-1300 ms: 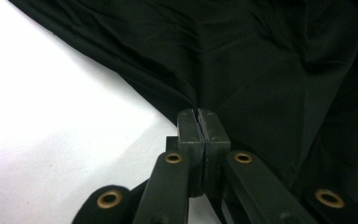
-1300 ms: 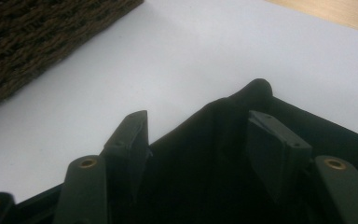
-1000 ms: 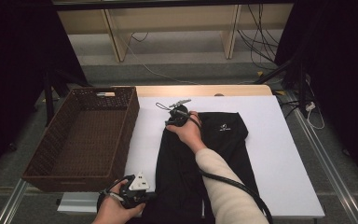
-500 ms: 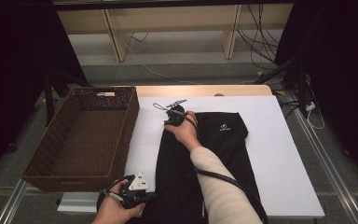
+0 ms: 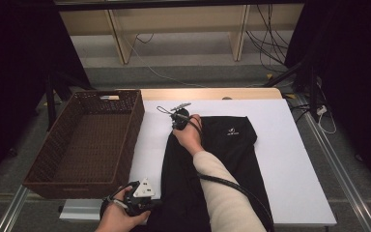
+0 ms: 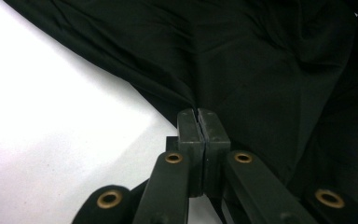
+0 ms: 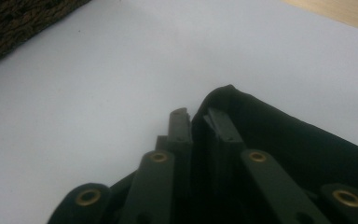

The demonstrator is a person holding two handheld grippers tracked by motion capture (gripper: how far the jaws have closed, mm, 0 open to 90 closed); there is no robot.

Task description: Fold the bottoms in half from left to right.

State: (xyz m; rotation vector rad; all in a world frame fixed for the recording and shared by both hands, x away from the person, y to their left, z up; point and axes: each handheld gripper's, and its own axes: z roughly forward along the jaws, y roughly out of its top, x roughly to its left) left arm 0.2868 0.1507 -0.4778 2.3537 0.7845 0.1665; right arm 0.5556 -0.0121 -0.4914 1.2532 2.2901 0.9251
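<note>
Right gripper [image 7: 200, 116] view: jaws just closed, pinching black garment [image 5: 222, 159] edge. Left gripper [image 6: 198, 122] clamps hem. High view: wicker basket [image 5: 53, 164] at left, white table [image 5: 290, 145], cables beyond.

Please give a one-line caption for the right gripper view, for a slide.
Right gripper pinching the far corner of the black garment on the white table.

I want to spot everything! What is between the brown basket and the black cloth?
In the high view, just bare white table top lies between the basket and the black cloth.
</note>
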